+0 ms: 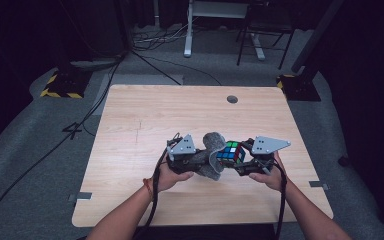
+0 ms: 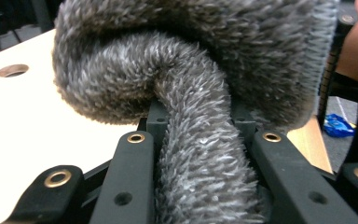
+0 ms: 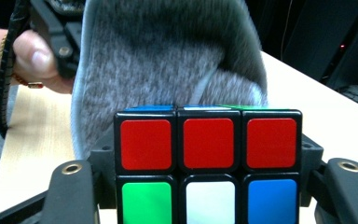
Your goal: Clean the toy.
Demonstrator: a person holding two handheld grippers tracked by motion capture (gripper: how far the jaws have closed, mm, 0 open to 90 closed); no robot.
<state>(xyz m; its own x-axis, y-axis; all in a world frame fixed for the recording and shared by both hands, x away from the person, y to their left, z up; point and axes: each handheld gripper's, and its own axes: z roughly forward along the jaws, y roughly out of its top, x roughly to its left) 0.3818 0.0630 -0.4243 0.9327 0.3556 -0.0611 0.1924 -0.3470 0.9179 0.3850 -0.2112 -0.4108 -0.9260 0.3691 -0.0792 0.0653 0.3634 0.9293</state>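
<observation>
High view: left gripper (image 1: 192, 159) clenched on soft grey pouch (image 1: 211, 155) near table (image 1: 130, 120) front edge; right gripper (image 1: 243, 156) grasping rigid, probably slick cube (image 1: 231, 152) by opposite sides

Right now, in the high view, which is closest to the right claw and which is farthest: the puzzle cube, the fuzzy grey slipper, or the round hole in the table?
1. The puzzle cube: between the right claw's jaws, held.
2. The fuzzy grey slipper: just left of the cube, gripped by the left claw.
3. The round hole: farthest, up near the table's far edge.
</observation>
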